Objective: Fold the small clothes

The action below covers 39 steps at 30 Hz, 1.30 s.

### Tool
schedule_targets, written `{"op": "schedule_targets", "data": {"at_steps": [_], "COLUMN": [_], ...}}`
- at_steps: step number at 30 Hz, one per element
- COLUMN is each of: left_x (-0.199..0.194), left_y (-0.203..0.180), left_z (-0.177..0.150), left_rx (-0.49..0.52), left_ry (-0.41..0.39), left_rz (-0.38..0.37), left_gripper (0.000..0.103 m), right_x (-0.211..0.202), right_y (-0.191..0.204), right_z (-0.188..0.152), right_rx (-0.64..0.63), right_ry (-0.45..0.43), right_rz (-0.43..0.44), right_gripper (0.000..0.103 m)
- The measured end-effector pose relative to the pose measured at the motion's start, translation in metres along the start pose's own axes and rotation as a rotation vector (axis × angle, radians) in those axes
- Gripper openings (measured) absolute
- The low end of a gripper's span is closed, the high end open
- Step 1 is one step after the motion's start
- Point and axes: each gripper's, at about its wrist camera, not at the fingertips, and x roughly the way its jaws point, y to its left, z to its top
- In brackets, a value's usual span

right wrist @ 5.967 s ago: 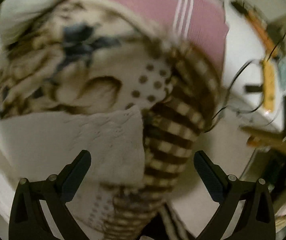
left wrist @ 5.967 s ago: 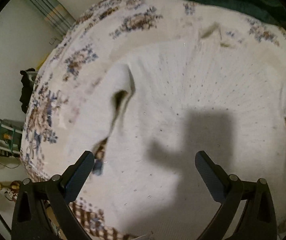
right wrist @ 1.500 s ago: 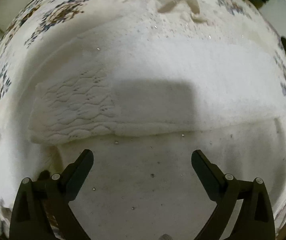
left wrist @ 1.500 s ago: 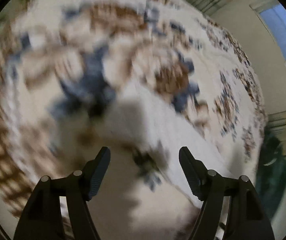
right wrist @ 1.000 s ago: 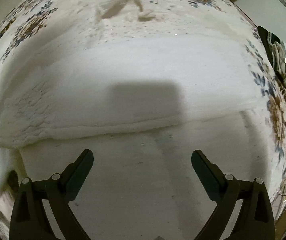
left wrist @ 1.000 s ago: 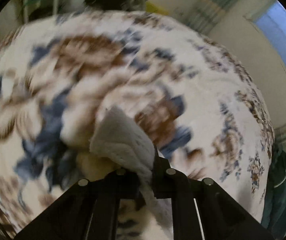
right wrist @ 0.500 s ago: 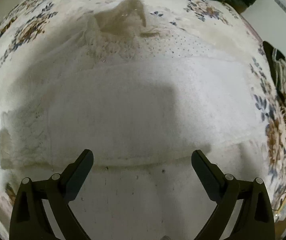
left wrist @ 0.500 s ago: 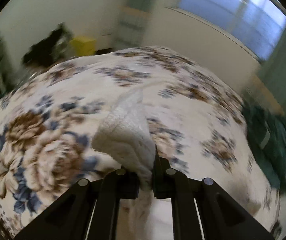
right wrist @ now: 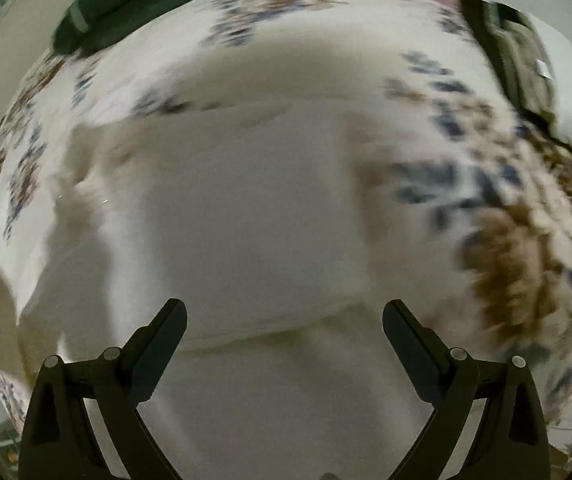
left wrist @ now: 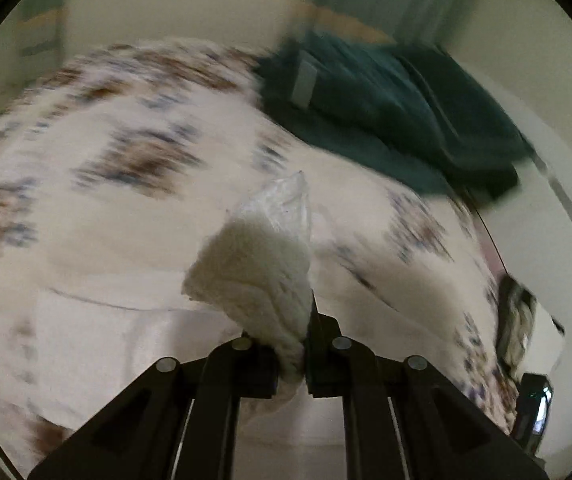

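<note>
Garment [left wrist: 254, 264] in left tool [left wrist: 292, 346], unlabelled

Garment [right wrist: 238, 216] lies on bedspread [left wrist: 126, 208], w/ folded blanket [left wrist: 386, 112] behind it.

Green bedding [left wrist: 398, 108] bounds the open floral bedspread [left wrist: 126, 152] beyond.

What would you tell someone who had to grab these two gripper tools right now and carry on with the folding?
Left gripper: shut on a corner of the white garment, lifted above the floral bedspread.
Right gripper: open, empty, over the white garment, which lies on the bedspread.
Done: one fold edge shows across the garment.
Left: probably carry the held corner over, lay it down, release, then flatten.
A dark green garment lies at the far side.
</note>
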Motion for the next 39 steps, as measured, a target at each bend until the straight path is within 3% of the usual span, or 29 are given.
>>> {"op": "schedule_targets", "data": {"at_steps": [5,9,11,12,13,14,15,17,19,22,25,28,30,32,33,34,36,39], "left_x": [0.069,0.099,0.089,0.080,0.069,0.055,0.044,0.019,0.002,-0.025,-0.043,-0.057,-0.066,-0.069,-0.068,-0.068,-0.066,-0.067], "left_y": [-0.086,-0.114,-0.112,-0.108,-0.101,-0.088,-0.075,-0.042,-0.012,0.046,0.093,0.128,0.144,0.158,0.163,0.167,0.177,0.185], "left_z": [-0.034,-0.057,-0.063,-0.063,-0.062,-0.061,-0.060,-0.061,-0.067,-0.084,-0.107,-0.129,-0.140,-0.150,-0.153,-0.155,-0.158,-0.156], "left_rx": [0.062,0.081,0.088,0.087,0.086,0.072,0.051,0.022,0.005,-0.071,-0.145,-0.208,-0.249,-0.280,-0.292,-0.299,-0.313,-0.312], "left_ry": [0.127,0.222,0.194,0.165,0.131,0.103,0.083,0.047,0.035,0.041,0.071,0.098,0.100,0.104,0.109,0.110,0.115,0.104], "left_rz": [-0.034,0.037,0.062,0.075,0.099,0.123,0.150,0.253,0.365,0.516,0.621,0.682,0.702,0.719,0.718,0.712,0.699,0.671], "left_gripper": [0.009,0.012,0.015,0.028,0.039,0.072,0.092,0.093,0.093,0.093,0.093,0.093,0.093,0.093,0.093,0.093,0.093,0.093], "right_x": [-0.004,-0.006,-0.007,-0.010,-0.010,-0.009,-0.008,-0.008,-0.008,0.007,0.034,0.062,0.067,0.071,0.071,0.068,0.056,0.027], "right_y": [-0.085,-0.134,-0.148,-0.151,-0.152,-0.150,-0.146,-0.131,-0.114,-0.074,-0.035,-0.010,0.001,0.011,0.018,0.028,0.035,0.029], "right_z": [0.024,0.039,0.047,0.048,0.054,0.059,0.063,0.074,0.081,0.099,0.109,0.113,0.112,0.102,0.096,0.090,0.084,0.094], "right_rx": [0.066,0.103,0.104,0.108,0.100,0.083,0.074,0.055,0.035,0.009,-0.015,-0.041,-0.071,-0.123,-0.156,-0.222,-0.290,-0.285], "right_ry": [0.027,0.070,0.101,0.100,0.118,0.148,0.161,0.177,0.173,0.200,0.260,0.320,0.315,0.319,0.304,0.274,0.188,0.048], "right_rz": [-0.039,-0.012,0.067,0.133,0.184,0.225,0.267,0.368,0.413,0.496,0.500,0.340,0.318,0.329,0.330,0.279,0.205,0.133], "right_gripper": [0.100,0.099,0.082,0.047,0.035,0.035,0.035,0.045,0.071,0.072,0.072,0.072,0.072,0.065,0.029,0.008,0.007,0.007]}}
